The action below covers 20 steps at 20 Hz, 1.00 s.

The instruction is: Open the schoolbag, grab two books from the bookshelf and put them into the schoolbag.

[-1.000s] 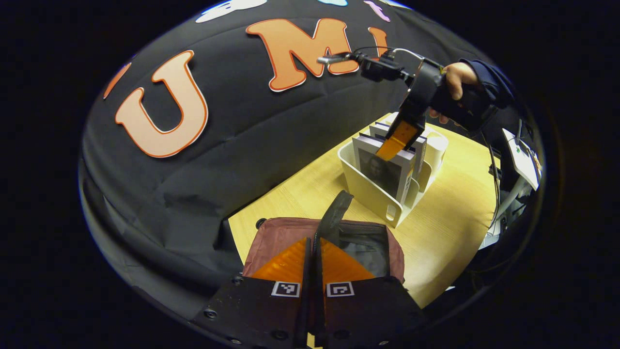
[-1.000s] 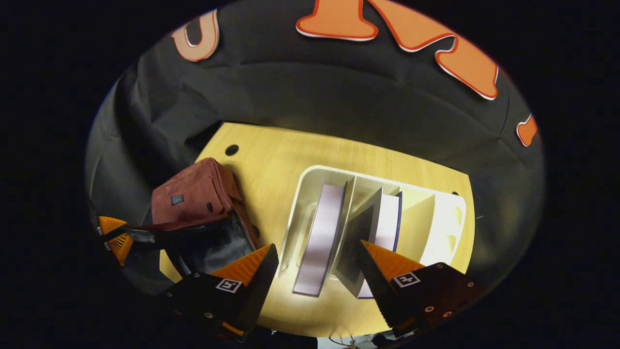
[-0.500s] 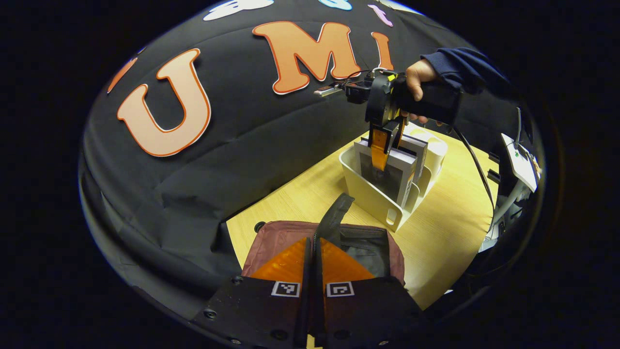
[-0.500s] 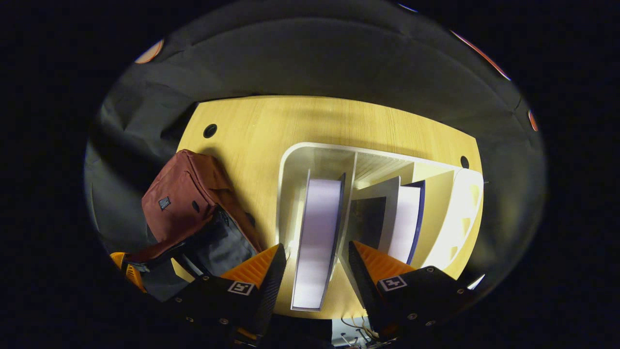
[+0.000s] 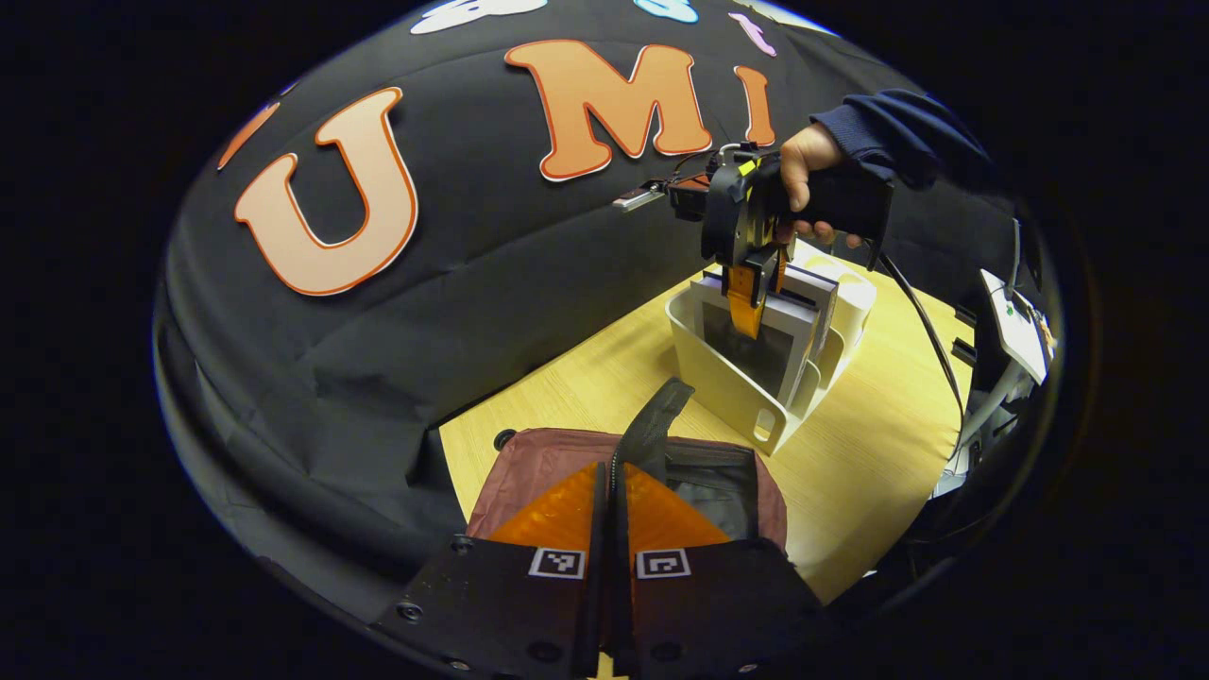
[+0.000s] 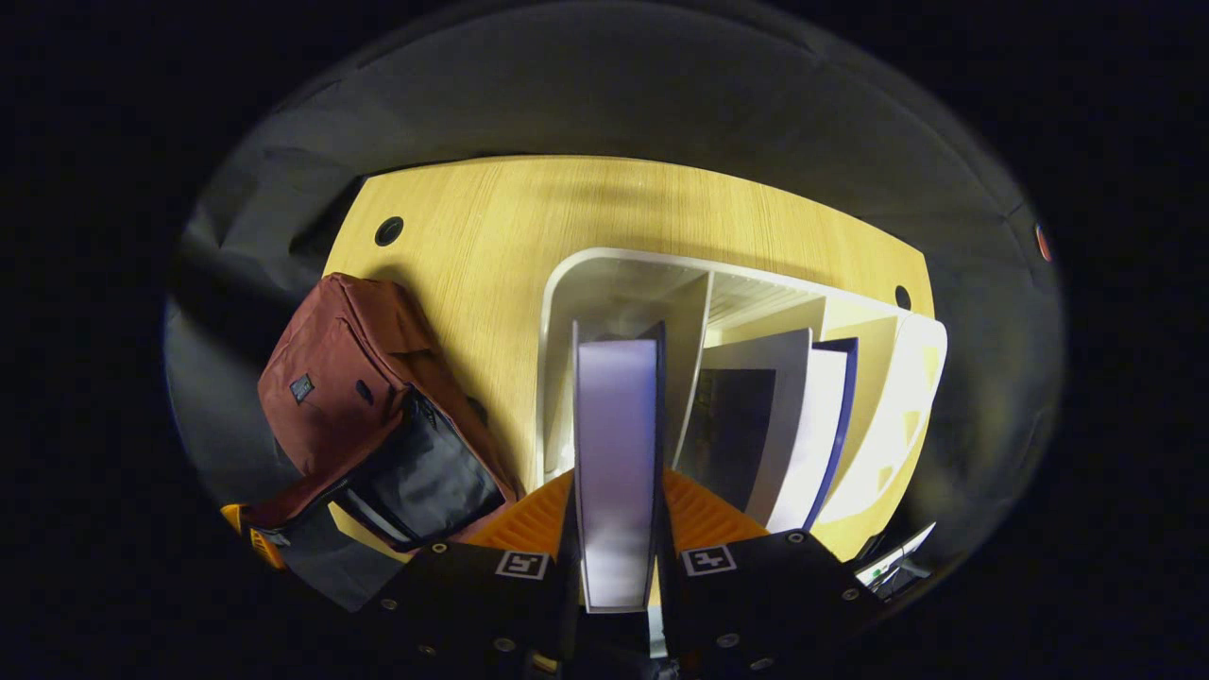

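Observation:
The maroon schoolbag [image 5: 529, 458] lies on the table, its dark-lined mouth [image 6: 425, 482] held open. My left gripper [image 5: 612, 469] is shut on the bag's black flap [image 5: 661, 416], and it also appears at the bag's edge [image 6: 244, 529] in the right gripper view. A white bookshelf [image 6: 604, 263] holds two upright books. My right gripper [image 6: 616, 529] reaches down from above, and both fingers [image 6: 529, 519] press the sides of the first book [image 6: 616, 425]. The second book [image 6: 798, 425] leans in the neighbouring slot. From the left gripper view, the right gripper [image 5: 751, 307] hangs over the bookshelf [image 5: 737, 401].
A person's hand [image 5: 803, 161] in a dark sleeve holds the right gripper, with a cable trailing to the right. The yellow wooden table [image 5: 878, 453] has a round cable hole [image 5: 505, 437] near the bag. A white device [image 5: 1015, 316] stands past the table's right edge.
The right gripper has dropped lower over the first book, and its jaws have gone from wide open to shut on it. The left gripper has stayed on the bag's flap.

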Available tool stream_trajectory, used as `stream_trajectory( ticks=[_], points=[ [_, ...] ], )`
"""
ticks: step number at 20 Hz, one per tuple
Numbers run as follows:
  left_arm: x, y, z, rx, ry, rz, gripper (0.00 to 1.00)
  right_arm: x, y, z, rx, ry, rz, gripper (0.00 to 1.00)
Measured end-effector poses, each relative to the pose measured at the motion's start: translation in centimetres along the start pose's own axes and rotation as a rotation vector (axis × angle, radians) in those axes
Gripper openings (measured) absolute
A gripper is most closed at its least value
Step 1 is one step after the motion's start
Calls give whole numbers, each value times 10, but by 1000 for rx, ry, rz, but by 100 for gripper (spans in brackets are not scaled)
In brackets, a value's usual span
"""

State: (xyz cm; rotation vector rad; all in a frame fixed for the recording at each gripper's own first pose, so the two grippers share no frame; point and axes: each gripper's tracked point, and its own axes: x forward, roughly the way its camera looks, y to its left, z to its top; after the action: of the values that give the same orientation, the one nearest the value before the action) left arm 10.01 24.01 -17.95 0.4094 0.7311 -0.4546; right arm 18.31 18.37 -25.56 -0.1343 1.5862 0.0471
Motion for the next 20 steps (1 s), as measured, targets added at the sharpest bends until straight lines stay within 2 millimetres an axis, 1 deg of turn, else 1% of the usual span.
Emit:
stream_trajectory(
  ticks=[1, 2, 3, 4, 6, 11, 15, 17, 19, 20],
  points=[
    [1, 0, 0, -1, -2, 0, 6, -5, -3, -1, 6, 0, -3, 35],
    [0, -1, -1, -2, -2, -1, 6, -11, -7, -1, 14, -5, -2, 26],
    [-2, -1, 0, -4, -4, 0, 6, -18, -10, -3, 22, -9, 4, 43],
    [-2, -2, -1, -8, -3, -3, 6, -25, -12, -6, 30, -18, 16, 34],
    [-1, -4, -1, -20, -4, -8, 6, -44, -21, -15, 39, -25, 32, 33],
    [0, -9, -2, -32, -12, -13, 6, -105, -33, -33, 55, -94, 82, 33],
    [-2, -9, -3, -36, -10, -18, 6, -150, -35, -60, 74, -127, 130, 33],
    [-3, -8, -2, -37, -9, -19, 6, -173, -38, -71, 83, -158, 153, 33],
    [-3, -7, -3, -40, -7, -21, 6, -192, -42, -78, 91, -194, 172, 32],
    [-2, -7, -3, -40, -5, -22, 6, -200, -41, -85, 104, -207, 187, 32]
  ],
)
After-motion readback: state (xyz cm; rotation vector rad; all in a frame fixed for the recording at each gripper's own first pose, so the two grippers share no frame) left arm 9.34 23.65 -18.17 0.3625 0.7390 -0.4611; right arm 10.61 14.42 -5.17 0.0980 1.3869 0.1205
